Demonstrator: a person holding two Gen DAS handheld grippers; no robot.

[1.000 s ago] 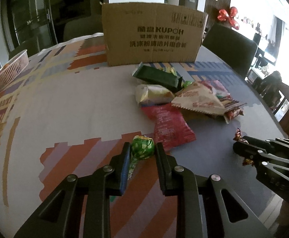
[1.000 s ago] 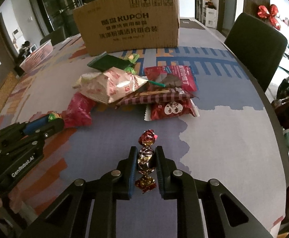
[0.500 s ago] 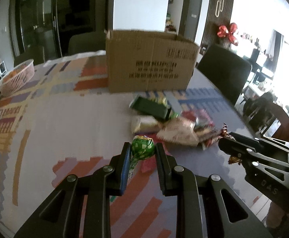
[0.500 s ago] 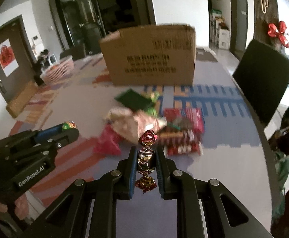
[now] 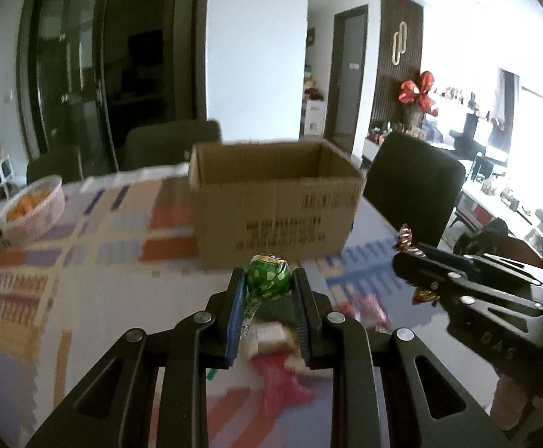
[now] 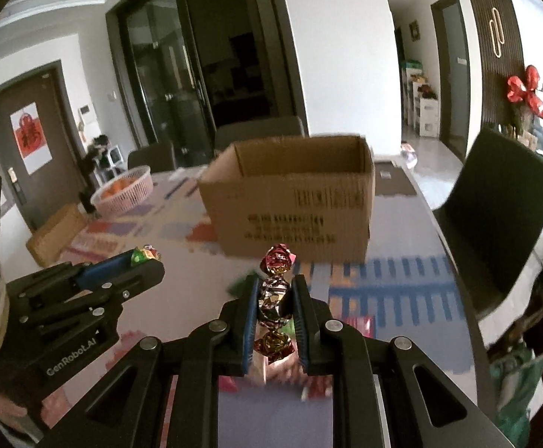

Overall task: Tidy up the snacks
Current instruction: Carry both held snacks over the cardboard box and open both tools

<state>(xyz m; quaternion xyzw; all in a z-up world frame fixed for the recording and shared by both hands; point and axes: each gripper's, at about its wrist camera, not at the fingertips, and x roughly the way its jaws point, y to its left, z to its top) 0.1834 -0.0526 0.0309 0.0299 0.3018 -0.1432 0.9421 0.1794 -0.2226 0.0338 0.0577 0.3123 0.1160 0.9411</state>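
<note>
Left wrist view: the left gripper (image 5: 268, 287) pinches a green lollipop (image 5: 268, 277) above the patterned table (image 5: 96, 239), short of the open cardboard box (image 5: 275, 201). At right, the right gripper (image 6: 275, 300) clamps a foil-wrapped candy (image 6: 274, 296), also off the table and short of the box. Judging by this, two snacks are mid-carry, neither yet dropped in; blurred packets (image 5: 282, 384) below the jaws remain to be sorted.

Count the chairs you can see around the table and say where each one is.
3. Two dark chairs stand at the table's far side behind the cardboard box; a third is at the right edge. More may be hidden.
</note>
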